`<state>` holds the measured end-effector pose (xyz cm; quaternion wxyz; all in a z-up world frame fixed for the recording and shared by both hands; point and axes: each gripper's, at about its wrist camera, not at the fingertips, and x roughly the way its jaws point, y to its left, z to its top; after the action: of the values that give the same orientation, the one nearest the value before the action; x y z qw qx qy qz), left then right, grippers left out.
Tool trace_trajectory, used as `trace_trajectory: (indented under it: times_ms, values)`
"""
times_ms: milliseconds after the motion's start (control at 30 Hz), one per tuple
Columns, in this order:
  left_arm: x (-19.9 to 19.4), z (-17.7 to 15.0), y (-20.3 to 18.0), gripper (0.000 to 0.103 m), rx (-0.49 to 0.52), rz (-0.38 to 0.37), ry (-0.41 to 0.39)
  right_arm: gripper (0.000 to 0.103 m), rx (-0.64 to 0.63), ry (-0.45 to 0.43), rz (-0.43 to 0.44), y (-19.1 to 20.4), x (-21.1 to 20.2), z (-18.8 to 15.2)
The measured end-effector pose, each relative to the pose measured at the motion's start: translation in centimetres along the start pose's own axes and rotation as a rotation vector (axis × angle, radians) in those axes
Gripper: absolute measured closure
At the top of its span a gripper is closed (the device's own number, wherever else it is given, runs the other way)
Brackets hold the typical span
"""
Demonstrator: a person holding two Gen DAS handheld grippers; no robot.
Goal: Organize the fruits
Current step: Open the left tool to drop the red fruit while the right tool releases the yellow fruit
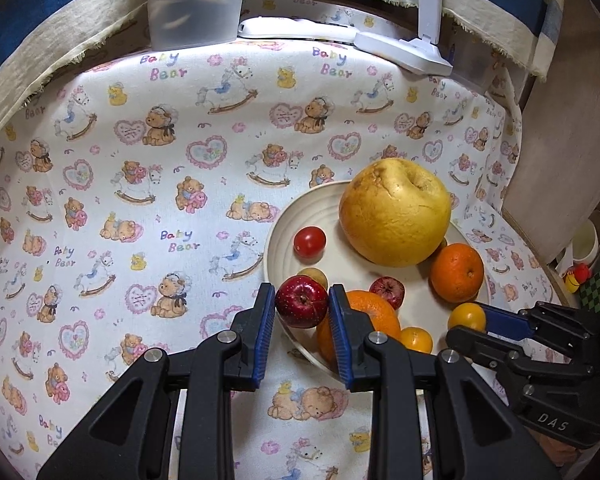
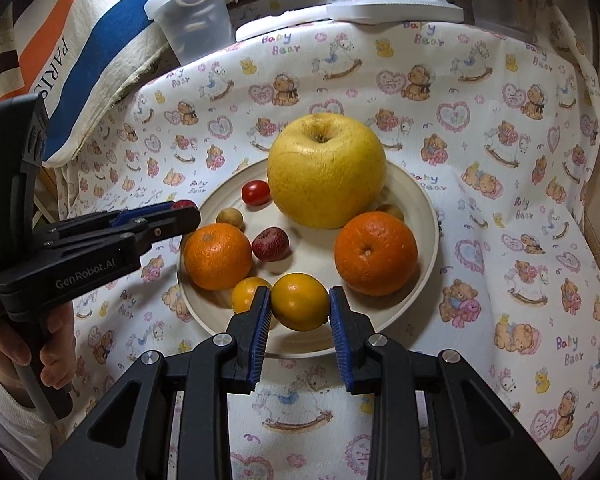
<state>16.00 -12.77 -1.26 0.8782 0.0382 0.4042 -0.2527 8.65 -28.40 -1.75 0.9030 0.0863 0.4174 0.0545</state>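
Note:
A cream plate holds a big yellow pomelo-like fruit, two oranges, a cherry tomato, a dark red small fruit and small yellow citrus. My left gripper is shut on a small red apple over the plate's near-left rim. My right gripper is shut on a small yellow-orange citrus over the plate's near rim. Each gripper shows in the other's view.
A bear-print cloth covers the table. A translucent plastic tub and a white lamp base stand at the far edge. A striped bag lies at the back left. A hand grips the left tool.

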Motion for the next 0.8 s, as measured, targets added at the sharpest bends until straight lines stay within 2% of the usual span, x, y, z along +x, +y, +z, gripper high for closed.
trace_trajectory:
  times_ms: [267, 433, 533, 633, 700, 800]
  values:
    - [-0.3, -0.3, -0.5, 0.076, 0.037, 0.002, -0.019, 0.073, 0.02, 0.018, 0.001, -0.3, 0.3, 0.0]
    - [-0.9, -0.4, -1.0, 0.069, 0.072, 0.03, -0.048, 0.072, 0.018, 0.011, -0.002, -0.3, 0.2, 0.1]
    - [-1.4, -0.4, -1.3, 0.059, 0.097, 0.06, -0.079, 0.068, 0.007, -0.007, -0.01, -0.1, -0.2, 0.2]
    - [-2.4, -0.4, -1.1, 0.054, 0.077, 0.073, -0.117, 0.057, 0.005, -0.038, -0.018, -0.1, -0.9, 0.3]
    - [-3.6, -0.5, -1.0, 0.036, 0.069, 0.078, -0.168, 0.057, -0.002, -0.072, -0.03, 0.0, -1.8, 0.3]
    - [-5.9, -1.1, -1.1, 0.023, 0.087, 0.107, -0.285, 0.056, -0.019, -0.141, -0.049, 0.3, -3.2, 0.4]
